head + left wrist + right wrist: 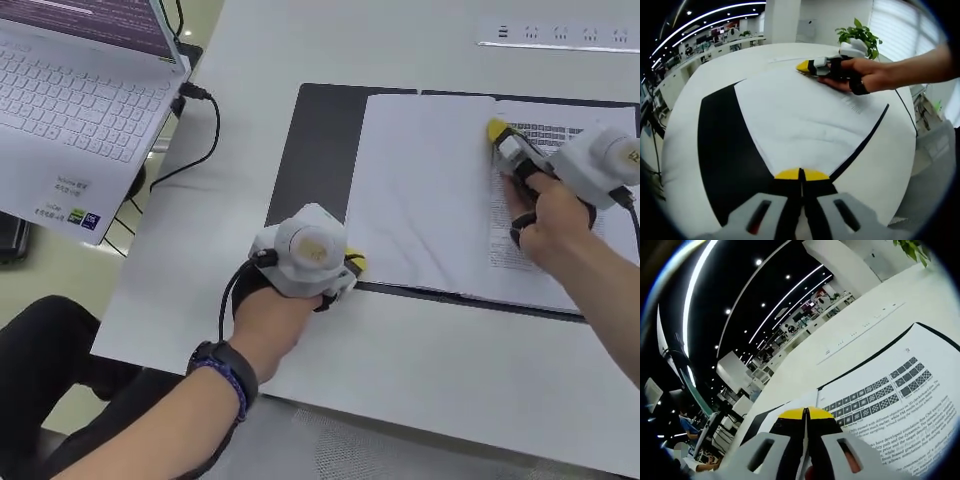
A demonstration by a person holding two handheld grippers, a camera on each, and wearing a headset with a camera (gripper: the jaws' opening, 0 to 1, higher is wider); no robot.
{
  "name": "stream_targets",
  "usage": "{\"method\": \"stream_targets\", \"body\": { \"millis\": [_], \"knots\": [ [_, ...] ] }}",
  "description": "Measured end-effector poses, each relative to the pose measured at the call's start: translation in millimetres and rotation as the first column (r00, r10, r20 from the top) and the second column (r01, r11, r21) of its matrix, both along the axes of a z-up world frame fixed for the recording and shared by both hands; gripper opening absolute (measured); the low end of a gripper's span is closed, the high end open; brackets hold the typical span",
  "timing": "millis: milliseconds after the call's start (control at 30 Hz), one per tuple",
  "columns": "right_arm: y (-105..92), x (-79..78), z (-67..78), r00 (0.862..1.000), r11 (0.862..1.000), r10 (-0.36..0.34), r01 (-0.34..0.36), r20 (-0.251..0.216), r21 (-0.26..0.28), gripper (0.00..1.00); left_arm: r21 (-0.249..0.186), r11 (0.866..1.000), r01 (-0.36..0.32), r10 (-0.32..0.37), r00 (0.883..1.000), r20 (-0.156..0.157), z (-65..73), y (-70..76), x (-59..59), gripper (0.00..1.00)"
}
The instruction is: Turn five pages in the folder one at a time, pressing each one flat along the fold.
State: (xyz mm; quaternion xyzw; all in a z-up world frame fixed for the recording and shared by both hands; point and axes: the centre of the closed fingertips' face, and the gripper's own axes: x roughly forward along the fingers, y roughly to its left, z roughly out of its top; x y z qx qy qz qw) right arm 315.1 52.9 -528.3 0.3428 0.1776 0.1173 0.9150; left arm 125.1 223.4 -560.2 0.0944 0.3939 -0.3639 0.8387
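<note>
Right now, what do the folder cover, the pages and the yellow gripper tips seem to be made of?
The folder cover looks like matte black plastic or coated card: dark, flat, without shine. The pages look like plain white paper: thin, faintly creased, one printed. The left gripper has yellow tips, perhaps rubber or plastic; the look leaves it open.

Left gripper (801, 174), jaws together, sits at the folder (720, 145) edge.
</note>
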Motion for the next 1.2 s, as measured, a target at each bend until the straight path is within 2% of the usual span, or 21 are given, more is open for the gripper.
{"method": "stream_targets", "body": {
  "millis": [200,267,367,400,500,667,733,867,1067,1200],
  "knots": [
    [-2.7,18.9,-2.2,1.0,1.0,-0.006,0.005,-0.009,-0.017,0.0,0.001,1.0,0.0,0.0,1.0,0.003,0.1,0.1,0.3,0.0],
    [-5.5,31.4,-4.8,1.0,1.0,-0.009,0.009,-0.013,-0.02,0.0,0.001,1.0,-0.001,0.001,1.0,0.003,0.0,0.1,0.4,0.0],
    [-8.3,40.9,-4.2,1.0,1.0,-0.021,0.021,-0.017,-0.007,0.0,0.0,1.0,-0.003,0.003,1.0,0.002,-0.1,0.2,0.6,0.0],
    [-11.8,45.5,-6.1,0.999,0.999,-0.033,0.033,-0.018,0.012,0.0,-0.001,1.0,-0.002,0.002,1.0,0.002,-0.1,0.3,0.6,0.0],
    [-12.9,47.1,-5.4,0.999,0.999,-0.037,0.038,-0.017,0.025,0.0,-0.005,1.0,-0.007,0.007,1.0,0.0,0.0,0.5,0.7,0.0],
    [-10.0,44.1,-4.2,1.0,1.0,-0.018,0.018,-0.009,0.004,0.0,-0.005,1.0,-0.004,0.004,1.0,0.001,0.1,0.2,0.9,0.0],
    [-11.2,47.6,-9.7,1.0,1.0,0.003,-0.003,-0.008,0.001,0.0,-0.007,1.0,-0.003,0.003,1.0,-0.001,-0.1,0.2,1.1,0.0],
    [-1.0,32.8,-7.8,0.996,0.995,0.093,-0.093,0.001,-0.039,0.0,-0.002,1.0,-0.001,0.001,1.0,0.001,-0.1,0.1,0.8,0.0],
    [3.0,15.0,-8.2,0.992,0.991,0.129,-0.128,0.01,-0.048,0.0,-0.003,1.0,-0.004,0.004,1.0,0.0,0.2,0.1,0.5,0.0],
    [11.1,-9.8,-7.1,0.98,0.977,0.199,-0.196,0.021,-0.089,0.0,-0.001,1.0,0.0,0.0,1.0,-0.001,0.3,0.1,0.8,0.0]
  ]
}}
